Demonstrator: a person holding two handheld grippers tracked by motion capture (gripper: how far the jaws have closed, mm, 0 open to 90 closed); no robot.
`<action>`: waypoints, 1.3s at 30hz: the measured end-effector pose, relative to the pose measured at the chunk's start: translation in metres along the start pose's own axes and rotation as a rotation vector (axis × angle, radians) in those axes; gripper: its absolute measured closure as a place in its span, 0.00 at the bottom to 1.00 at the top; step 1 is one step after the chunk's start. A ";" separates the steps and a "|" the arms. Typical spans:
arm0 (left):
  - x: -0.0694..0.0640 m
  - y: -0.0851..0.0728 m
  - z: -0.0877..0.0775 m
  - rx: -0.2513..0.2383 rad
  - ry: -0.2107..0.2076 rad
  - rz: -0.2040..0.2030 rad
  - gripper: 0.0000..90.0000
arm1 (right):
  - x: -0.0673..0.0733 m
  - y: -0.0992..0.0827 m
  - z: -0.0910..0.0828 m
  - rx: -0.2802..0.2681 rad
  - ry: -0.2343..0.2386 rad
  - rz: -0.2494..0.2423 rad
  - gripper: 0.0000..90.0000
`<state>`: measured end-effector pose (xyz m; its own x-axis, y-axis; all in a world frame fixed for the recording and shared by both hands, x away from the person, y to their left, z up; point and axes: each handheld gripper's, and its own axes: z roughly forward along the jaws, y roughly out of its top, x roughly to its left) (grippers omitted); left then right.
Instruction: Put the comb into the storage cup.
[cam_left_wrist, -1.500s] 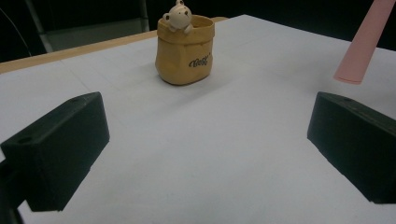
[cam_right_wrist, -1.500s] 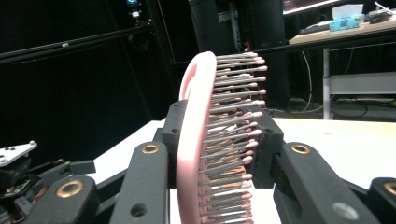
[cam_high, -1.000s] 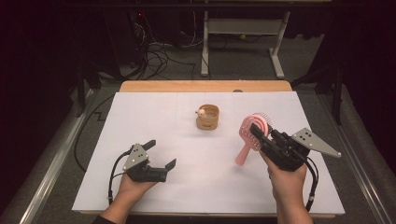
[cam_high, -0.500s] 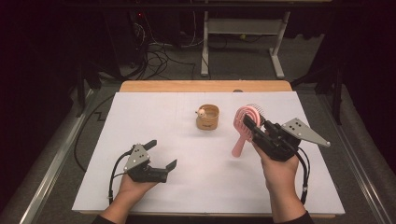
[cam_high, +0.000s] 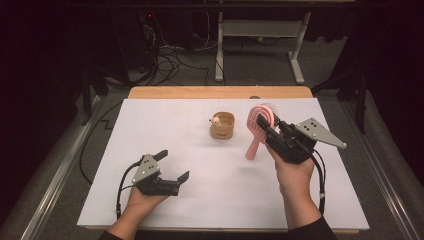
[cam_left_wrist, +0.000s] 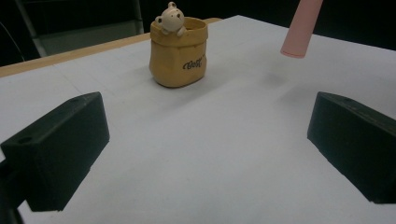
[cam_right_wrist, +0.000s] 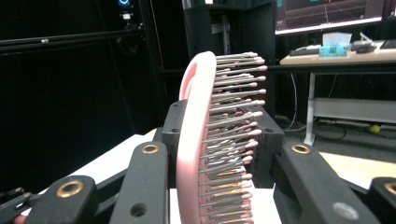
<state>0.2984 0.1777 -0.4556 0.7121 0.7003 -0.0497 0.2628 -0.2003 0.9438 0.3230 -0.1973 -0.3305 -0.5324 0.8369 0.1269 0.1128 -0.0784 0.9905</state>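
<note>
Right tool (cam_high: 266, 126) pinches the brush (cam_high: 260, 120); keep it upright and lower its handle straight into the cup (cam_high: 222, 125)

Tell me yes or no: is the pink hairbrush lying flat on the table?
No, the right hand-held gripper holds the hairbrush by its head, with the handle hanging clear above the table.

We see a white sheet (cam_high: 150, 130) covering a wooden table (cam_high: 220, 92), whose bare edge shows at the far side. Beyond it lies grey floor (cam_high: 260, 60) with tangled black cables (cam_high: 167, 55) and a white desk frame (cam_high: 260, 35). The room around us is dark. In the right gripper view, a lit monitor (cam_right_wrist: 327, 11) hangs above a desk (cam_right_wrist: 345, 56) with a tissue box (cam_right_wrist: 335, 44).
</note>
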 end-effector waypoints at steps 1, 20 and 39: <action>0.000 0.000 0.000 -0.001 -0.001 0.000 0.00 | 0.000 0.001 0.001 -0.003 0.000 0.001 0.74; -0.001 0.000 -0.001 -0.022 -0.017 0.009 0.00 | 0.003 0.011 0.032 -0.043 -0.006 -0.006 0.74; 0.003 0.000 -0.002 -0.025 -0.017 0.004 0.00 | -0.001 0.028 0.057 -0.072 -0.026 -0.006 0.74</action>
<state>0.2991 0.1815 -0.4554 0.7239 0.6880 -0.0509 0.2435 -0.1858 0.9519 0.3742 -0.1697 -0.3058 -0.5112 0.8510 0.1203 0.0484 -0.1113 0.9926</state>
